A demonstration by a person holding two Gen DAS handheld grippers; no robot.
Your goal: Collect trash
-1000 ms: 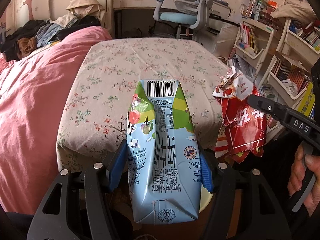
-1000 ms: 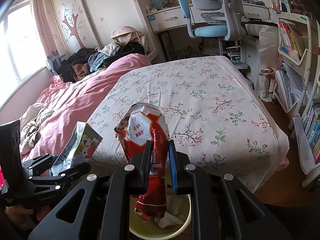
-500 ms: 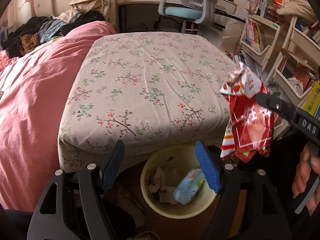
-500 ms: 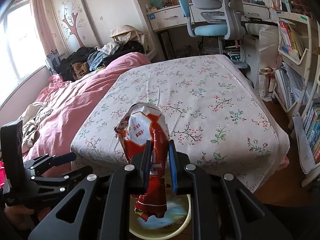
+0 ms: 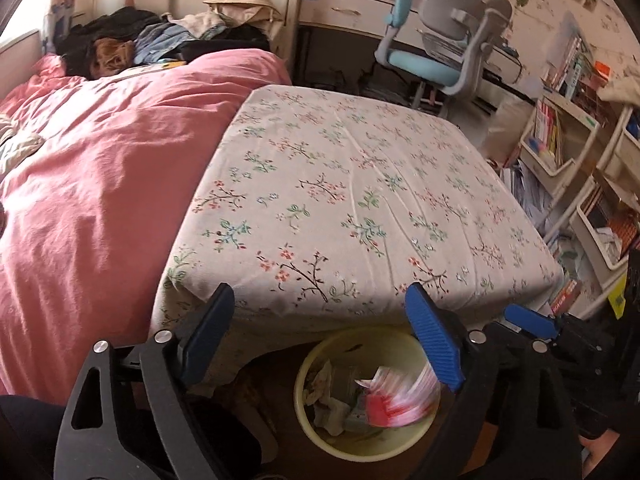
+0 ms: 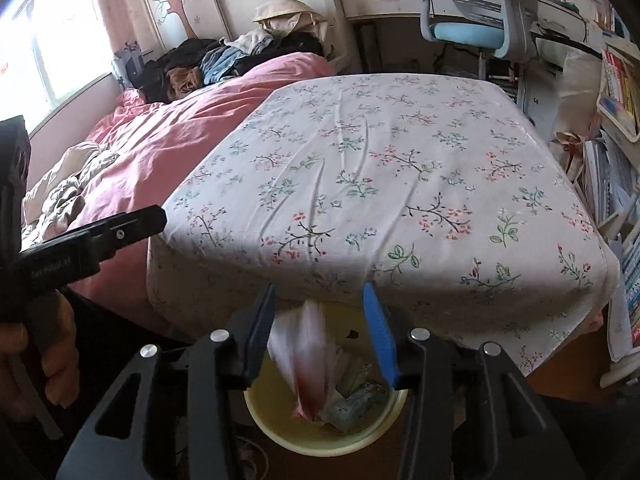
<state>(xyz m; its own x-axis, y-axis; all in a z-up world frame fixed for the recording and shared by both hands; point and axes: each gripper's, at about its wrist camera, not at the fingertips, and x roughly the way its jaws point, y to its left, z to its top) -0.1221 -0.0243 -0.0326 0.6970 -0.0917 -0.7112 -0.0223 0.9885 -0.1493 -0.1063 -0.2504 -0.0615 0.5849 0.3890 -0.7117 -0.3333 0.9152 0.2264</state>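
Observation:
A round yellow bin (image 5: 372, 346) stands on the floor under the table's near edge. My left gripper (image 5: 320, 296) hangs above it, jaws opening, nothing between them. My right gripper (image 6: 318, 292) is also over the bin (image 6: 320, 446), its jaws opening. The red and white snack wrapper (image 6: 304, 356) is a blur dropping between them, free of the pads. In the left wrist view the wrapper (image 5: 396, 396) lands on the trash inside. The blue milk carton (image 6: 352, 404) lies in the bin among crumpled tissue.
A table under a floral cloth (image 5: 360, 200) fills the middle, its near edge overhanging the bin. A bed with a pink quilt (image 5: 100, 184) lies left. Bookshelves (image 5: 560, 148) crowd the right, and a blue desk chair (image 5: 440, 64) stands behind. A hand (image 6: 40, 344) holds the left gripper.
The milk carton left my left gripper and fell into the bin. My right gripper opened and the red wrapper slid out, falling into the bin. Both grippers shifted nearer the table edge.

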